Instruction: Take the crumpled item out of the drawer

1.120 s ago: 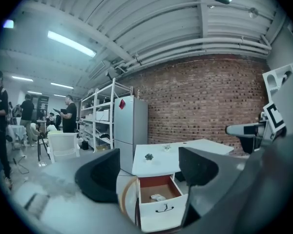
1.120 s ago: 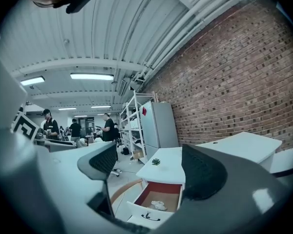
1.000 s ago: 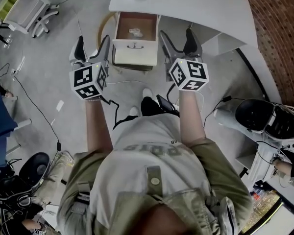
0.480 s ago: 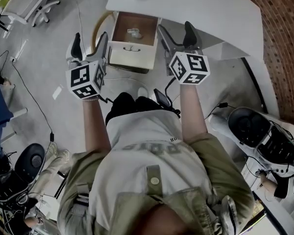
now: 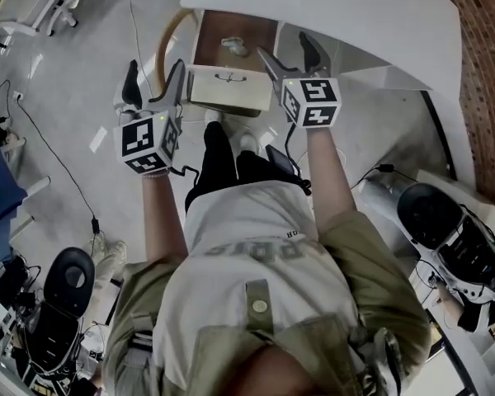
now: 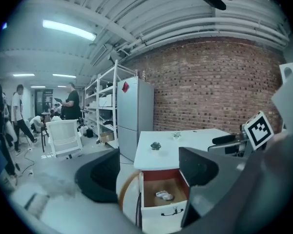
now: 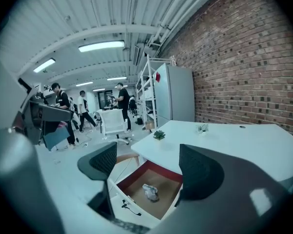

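Observation:
A pale crumpled item [image 5: 233, 47] lies on the brown floor of an open drawer [image 5: 225, 89] under a white desk [image 5: 355, 7]. My left gripper [image 5: 154, 82] hangs open over the floor, to the left of the drawer front. At the drawer's right front corner my right gripper [image 5: 290, 56] stands open, holding nothing. The left gripper view shows the crumpled item [image 6: 164, 195] in the drawer [image 6: 166, 212], framed between the open left gripper [image 6: 147, 167] jaws. In the right gripper view the crumpled item [image 7: 149, 191] lies below the open right gripper [image 7: 146, 165].
A small plant [image 6: 156, 146] stands on the desk near its edge. A curved wooden piece [image 5: 167, 44] is left of the drawer. Cables [image 5: 58, 172] trail over the floor, with a black chair [image 5: 66, 279] lower left. A brick wall [image 5: 487, 48] runs along the right. People stand far off.
Both grippers have come closer to the drawer as the person stepped forward. The right gripper moved up to the drawer's right front corner. Both stay open.

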{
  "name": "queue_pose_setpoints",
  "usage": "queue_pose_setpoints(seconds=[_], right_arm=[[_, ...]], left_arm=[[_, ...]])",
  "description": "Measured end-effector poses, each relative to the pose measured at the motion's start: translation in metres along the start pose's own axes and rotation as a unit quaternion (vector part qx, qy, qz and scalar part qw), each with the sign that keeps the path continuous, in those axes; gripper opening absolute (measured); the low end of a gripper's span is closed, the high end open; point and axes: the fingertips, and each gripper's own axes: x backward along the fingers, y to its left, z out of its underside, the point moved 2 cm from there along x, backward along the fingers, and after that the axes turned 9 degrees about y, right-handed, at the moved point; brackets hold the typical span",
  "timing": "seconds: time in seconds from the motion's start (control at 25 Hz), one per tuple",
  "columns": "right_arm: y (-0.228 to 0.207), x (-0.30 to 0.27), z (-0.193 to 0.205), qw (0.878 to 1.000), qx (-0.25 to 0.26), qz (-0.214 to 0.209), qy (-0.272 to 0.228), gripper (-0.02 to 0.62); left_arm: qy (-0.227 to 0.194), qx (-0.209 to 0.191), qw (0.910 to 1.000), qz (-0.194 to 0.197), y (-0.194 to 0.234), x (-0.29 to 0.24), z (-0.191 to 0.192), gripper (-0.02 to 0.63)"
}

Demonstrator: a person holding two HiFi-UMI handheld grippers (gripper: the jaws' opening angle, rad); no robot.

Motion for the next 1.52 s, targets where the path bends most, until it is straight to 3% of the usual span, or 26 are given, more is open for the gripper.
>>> queue_pose_setpoints(seconds=[0.4,0.76,1.08,1.32,1.52], right_arm=[[0.012,-0.113,0.071,0.987,0.058,-0.027,0.147,0.391],[0.008,-0.208,0.138,0.956,0.113,-0.060,0.266,0.364],[0.008,-0.285,0.211,0.892,0.208,-0.081,0.393,0.340],[-0.007,-0.293,0.256,0.848,0.250,-0.104,0.456,0.323],[-0.005,-0.291,0.279,0.813,0.316,-0.107,0.477,0.234]], left_arm=[[0.034,0.001,0.9989,0.031,0.019,-0.041,0.013,0.382],[0.050,-0.006,0.9973,0.053,0.027,-0.086,0.026,0.383],[0.060,-0.006,0.9957,0.069,0.058,-0.112,0.066,0.383],[0.065,-0.003,0.9952,0.073,0.040,-0.118,0.081,0.383],[0.074,-0.002,0.9948,0.070,0.032,-0.108,0.098,0.383]])
